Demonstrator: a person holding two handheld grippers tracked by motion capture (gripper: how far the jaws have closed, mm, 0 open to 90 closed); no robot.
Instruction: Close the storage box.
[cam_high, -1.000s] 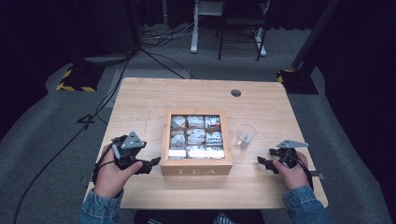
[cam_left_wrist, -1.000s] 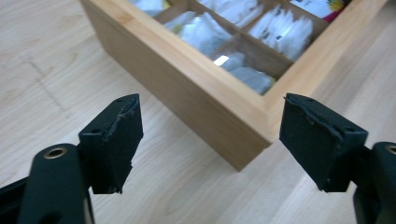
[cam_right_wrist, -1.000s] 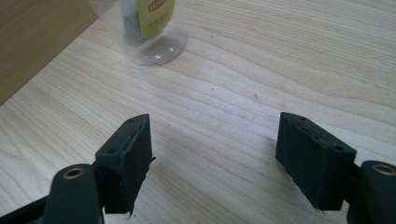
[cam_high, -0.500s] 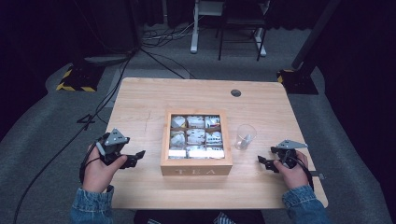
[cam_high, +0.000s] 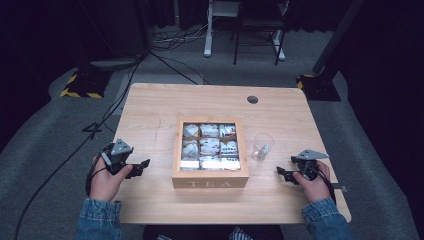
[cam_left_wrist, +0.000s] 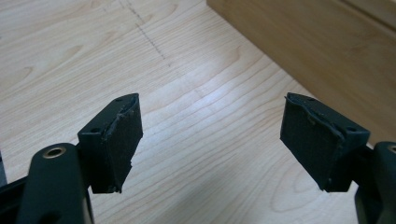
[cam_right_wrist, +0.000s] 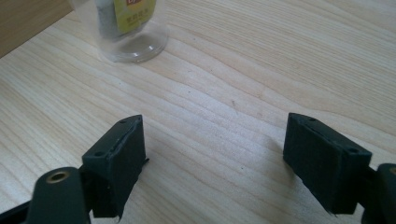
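Ahead of the right gripper (cam_right_wrist: 215, 158), whose wide jaws have just been opening with nothing between them, stands a clear cup (cam_right_wrist: 128, 32) holding 1 yellow-labelled tea bag (cam_right_wrist: 133, 11). Beyond the left gripper's (cam_left_wrist: 210, 140) wide, empty jaws sits the wooden tea box (cam_high: 210, 152), its 9 compartments holding packets, on the surface (cam_high: 165, 107).

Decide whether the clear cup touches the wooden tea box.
Apart. In the high view, bare table shows between the clear cup and the wooden tea box.

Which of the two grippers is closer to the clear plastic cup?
Right. The right gripper sits just beside the clear plastic cup; the left gripper lies beyond the tea box.
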